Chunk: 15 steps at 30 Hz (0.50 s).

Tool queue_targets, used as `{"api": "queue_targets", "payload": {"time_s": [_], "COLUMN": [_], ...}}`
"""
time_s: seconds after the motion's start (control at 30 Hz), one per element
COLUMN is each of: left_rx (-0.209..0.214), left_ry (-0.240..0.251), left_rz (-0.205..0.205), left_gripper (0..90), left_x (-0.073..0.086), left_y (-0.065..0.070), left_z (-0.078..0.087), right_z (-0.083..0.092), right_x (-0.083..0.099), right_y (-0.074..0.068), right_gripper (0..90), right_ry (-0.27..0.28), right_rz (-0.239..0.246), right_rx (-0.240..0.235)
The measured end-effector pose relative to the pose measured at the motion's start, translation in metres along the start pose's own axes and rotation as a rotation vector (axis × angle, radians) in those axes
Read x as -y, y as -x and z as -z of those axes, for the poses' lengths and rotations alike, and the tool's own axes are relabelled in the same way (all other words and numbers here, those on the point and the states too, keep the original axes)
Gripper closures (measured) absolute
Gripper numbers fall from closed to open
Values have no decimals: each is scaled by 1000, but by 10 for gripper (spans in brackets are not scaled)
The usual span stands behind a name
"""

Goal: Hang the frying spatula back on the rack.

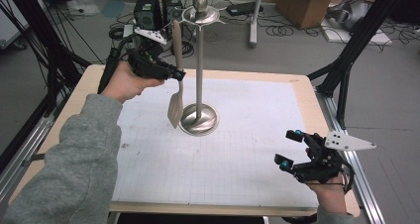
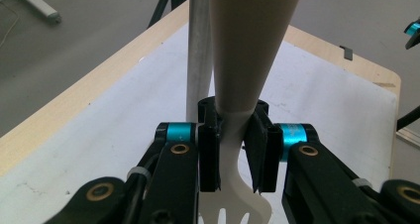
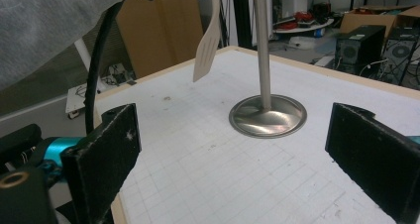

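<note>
A beige slotted spatula (image 1: 177, 50) hangs upright beside the pole of a metal utensil stand (image 1: 199, 75), blade down just above the stand's round base. Its top end reaches the stand's hook disc; whether it rests on a hook I cannot tell. My left gripper (image 1: 179, 75) is shut on the spatula's neck. In the left gripper view both pads press the spatula (image 2: 247, 45) with the pole (image 2: 199, 60) right behind it. My right gripper (image 1: 288, 147) stands open and empty near the table's front right corner. Its view faces the stand (image 3: 267, 116) and the spatula (image 3: 208, 40).
A white gridded mat (image 1: 223, 154) covers the wooden table (image 1: 302, 80). Black frame struts (image 1: 346, 60) rise at the right and left edges. On the floor behind are a cardboard box (image 1: 307, 3), a black computer case (image 1: 148, 11) and cables.
</note>
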State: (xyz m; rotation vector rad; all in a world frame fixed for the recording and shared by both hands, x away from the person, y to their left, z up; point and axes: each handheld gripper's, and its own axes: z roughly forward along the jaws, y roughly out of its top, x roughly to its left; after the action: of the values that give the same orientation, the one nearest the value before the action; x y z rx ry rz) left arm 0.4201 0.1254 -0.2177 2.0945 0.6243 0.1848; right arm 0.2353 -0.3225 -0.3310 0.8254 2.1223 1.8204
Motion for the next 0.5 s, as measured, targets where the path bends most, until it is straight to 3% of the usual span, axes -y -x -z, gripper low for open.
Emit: {"api": "queue_targets", "payload": {"time_s": [0.3, 0.5], "left_rx": [-16, -46], "left_ry": [34, 126], "left_rz": [-5, 14], "left_gripper": [755, 527], "left_x": [3, 14], "left_y": [3, 3], "left_z": [-1, 6], "right_z": [1, 1], "right_x": [0, 0], "right_y": [-1, -1], "right_gripper": [61, 60], "right_ry": [2, 1], "right_rz": [-4, -3], "right_rx": [0, 5]}}
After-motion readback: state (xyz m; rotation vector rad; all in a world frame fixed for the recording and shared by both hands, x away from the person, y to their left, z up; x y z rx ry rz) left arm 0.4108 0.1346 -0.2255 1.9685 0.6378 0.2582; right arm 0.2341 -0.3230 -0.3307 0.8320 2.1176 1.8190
